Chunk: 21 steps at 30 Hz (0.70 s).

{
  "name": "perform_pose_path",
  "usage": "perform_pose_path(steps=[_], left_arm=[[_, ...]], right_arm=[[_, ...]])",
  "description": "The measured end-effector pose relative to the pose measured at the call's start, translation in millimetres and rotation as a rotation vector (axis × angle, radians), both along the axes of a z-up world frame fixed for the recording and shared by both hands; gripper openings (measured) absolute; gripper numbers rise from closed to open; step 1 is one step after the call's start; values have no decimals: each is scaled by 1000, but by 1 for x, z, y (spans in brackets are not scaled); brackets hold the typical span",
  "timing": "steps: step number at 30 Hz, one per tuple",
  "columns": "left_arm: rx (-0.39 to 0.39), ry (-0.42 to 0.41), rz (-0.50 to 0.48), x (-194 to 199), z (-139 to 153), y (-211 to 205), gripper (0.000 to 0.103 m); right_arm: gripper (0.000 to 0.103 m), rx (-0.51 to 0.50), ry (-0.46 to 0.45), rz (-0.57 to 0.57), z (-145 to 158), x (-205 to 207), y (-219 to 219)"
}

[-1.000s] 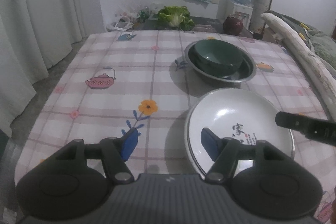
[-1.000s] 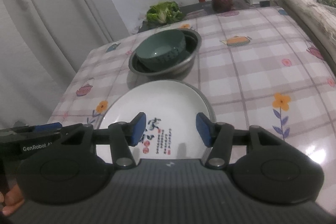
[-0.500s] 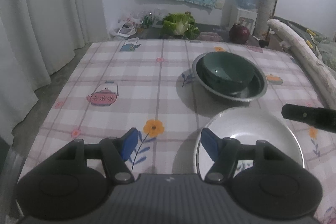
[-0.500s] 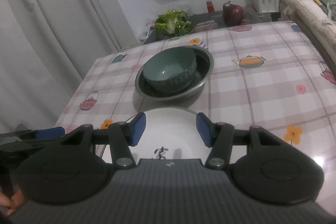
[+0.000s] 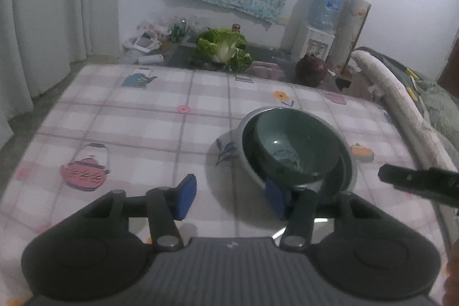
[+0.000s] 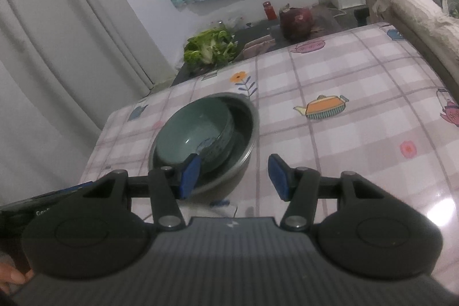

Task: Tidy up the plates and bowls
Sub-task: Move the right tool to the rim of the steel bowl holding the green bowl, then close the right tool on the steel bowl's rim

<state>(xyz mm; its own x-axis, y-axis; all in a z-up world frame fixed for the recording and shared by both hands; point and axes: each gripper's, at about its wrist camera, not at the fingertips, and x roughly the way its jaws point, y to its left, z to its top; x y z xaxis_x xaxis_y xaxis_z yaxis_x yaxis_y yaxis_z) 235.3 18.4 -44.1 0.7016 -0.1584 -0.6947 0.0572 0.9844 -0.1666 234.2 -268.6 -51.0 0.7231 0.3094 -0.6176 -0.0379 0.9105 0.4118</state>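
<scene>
A dark green bowl (image 5: 295, 145) (image 6: 195, 136) sits inside a metal basin (image 5: 246, 159) (image 6: 246, 134) on the checked tablecloth. My left gripper (image 5: 231, 198) hovers just before the basin's near left side. Its jaws are closing with only tablecloth between them, and its right pad (image 5: 275, 200) overlaps the basin's rim. My right gripper (image 6: 233, 179) stands open and empty at the basin's near right side, its left pad (image 6: 189, 177) in front of the bowl. Of the white plate only a pale sliver (image 5: 322, 220) shows under the left gripper. The right gripper's tip (image 5: 416, 182) shows in the left wrist view.
Beyond the table's far edge lie a cabbage (image 5: 222, 48), a dark red round thing (image 5: 311, 70) and a water dispenser (image 5: 324, 5). A padded edge (image 5: 401, 105) runs along the right side. Curtains (image 6: 57, 48) hang to the left.
Both grippers have moved forward over the table towards the bowl and basin. The white plate has slid out of sight beneath them. The left jaws stand narrower than before.
</scene>
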Motion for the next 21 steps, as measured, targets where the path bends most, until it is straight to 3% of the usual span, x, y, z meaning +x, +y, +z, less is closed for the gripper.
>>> perform_pose_path(steps=[9,21], left_arm=[[-35,84,-14,39,-26,-10,37],[-10,132,-28,64,-42,-21,38]], right_arm=[[35,-13,58,21,-30,45,-4],[24,-12,79,69,-46,74,0]])
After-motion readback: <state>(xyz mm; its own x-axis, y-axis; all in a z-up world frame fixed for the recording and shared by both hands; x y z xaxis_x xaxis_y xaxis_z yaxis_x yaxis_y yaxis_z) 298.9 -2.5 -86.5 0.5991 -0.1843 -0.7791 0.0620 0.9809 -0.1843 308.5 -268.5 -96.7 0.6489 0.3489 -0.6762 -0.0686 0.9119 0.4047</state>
